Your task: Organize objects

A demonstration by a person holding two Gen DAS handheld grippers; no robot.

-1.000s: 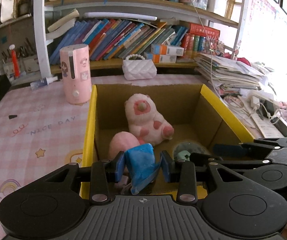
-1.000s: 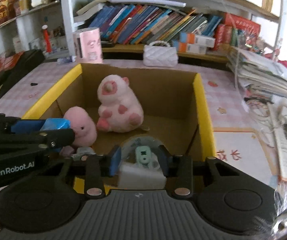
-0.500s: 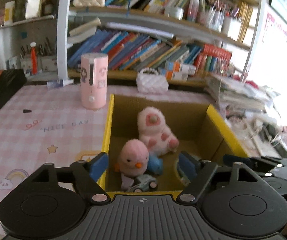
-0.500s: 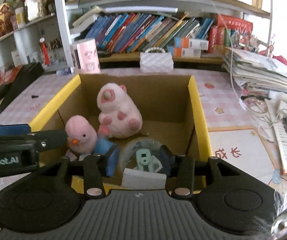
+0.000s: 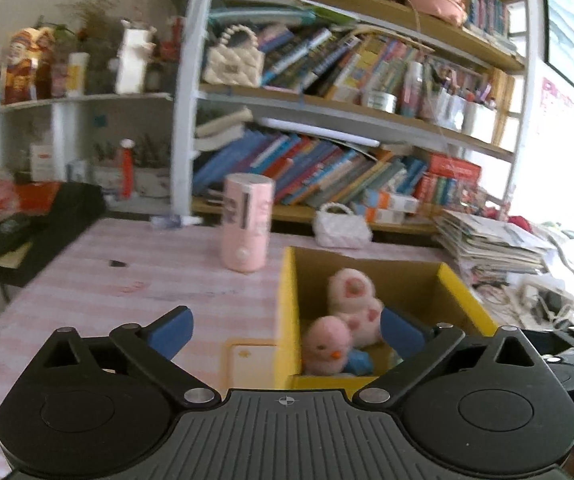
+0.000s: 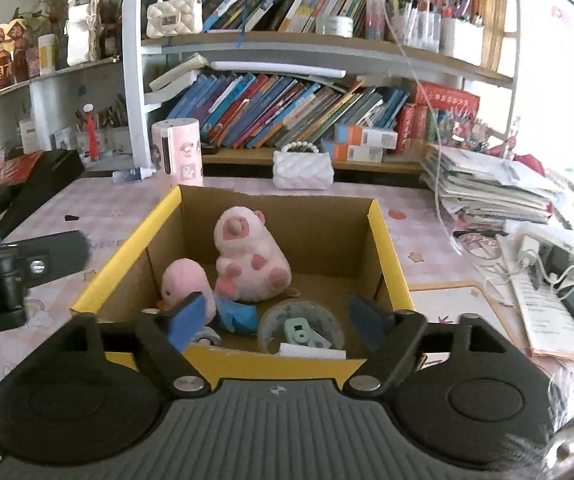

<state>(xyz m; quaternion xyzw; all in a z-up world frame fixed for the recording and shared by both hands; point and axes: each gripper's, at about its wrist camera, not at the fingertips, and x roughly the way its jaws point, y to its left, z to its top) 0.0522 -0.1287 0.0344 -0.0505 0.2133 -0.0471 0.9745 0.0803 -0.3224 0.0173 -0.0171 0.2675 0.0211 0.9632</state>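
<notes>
Right wrist view: the left gripper (image 6: 27, 256) sits off to the left, its jaws opening on nothing. In the cardboard box (image 6: 383, 240) lie a pink chick (image 6: 183, 280), a blue cloth toy (image 6: 239, 316), a spotted plush (image 6: 247, 256) and a clear dome (image 6: 299, 320). The right gripper (image 6: 275, 320) is opening too, nothing clamped. Plush looks soft and light, best pinched mid-body; the dome looks hard and slippery.

I see a pink checked table (image 6: 427, 200) carrying the yellow-rimmed cardboard box (image 6: 383, 236), pink cylinder (image 6: 177, 148), white quilted purse (image 6: 303, 170), paper stack (image 6: 487, 188); small black bit (image 6: 71, 217), unclear what.
</notes>
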